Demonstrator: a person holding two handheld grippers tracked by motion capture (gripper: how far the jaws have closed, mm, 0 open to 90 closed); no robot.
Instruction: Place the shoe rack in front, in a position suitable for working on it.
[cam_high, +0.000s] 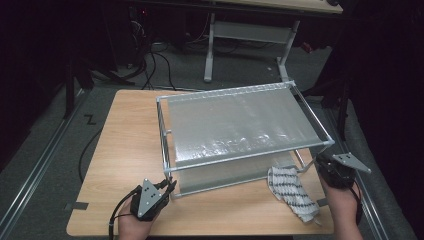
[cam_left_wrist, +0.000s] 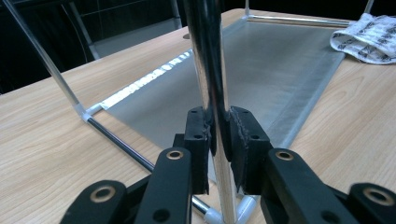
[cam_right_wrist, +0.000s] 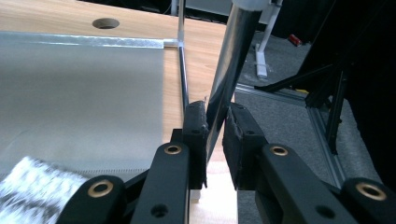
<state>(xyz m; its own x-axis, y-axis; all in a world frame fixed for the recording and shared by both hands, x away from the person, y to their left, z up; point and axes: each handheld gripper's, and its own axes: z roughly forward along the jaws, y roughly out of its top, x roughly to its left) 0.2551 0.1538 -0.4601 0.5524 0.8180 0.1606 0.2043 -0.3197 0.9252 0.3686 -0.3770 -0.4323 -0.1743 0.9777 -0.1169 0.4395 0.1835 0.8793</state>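
— High view first: where does the two-tier rack (cam_high: 240, 125) sit?

— On the wooden table (cam_high: 125, 150), its right posts near the table's right edge; open tabletop lies to its left and front.

— Grippers?

— Two. The left gripper (cam_high: 167, 186) is clamped on the front-left post (cam_left_wrist: 210, 70); the right gripper (cam_high: 320, 162) is clamped on the front-right post (cam_right_wrist: 229, 70).

— Other items?

— One patterned cloth (cam_high: 292, 192), lying at the front right beside the rack. No legible writing.

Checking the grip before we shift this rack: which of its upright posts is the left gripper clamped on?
The left gripper clamps the rack's near-left corner post, the one farthest from the striped cloth.
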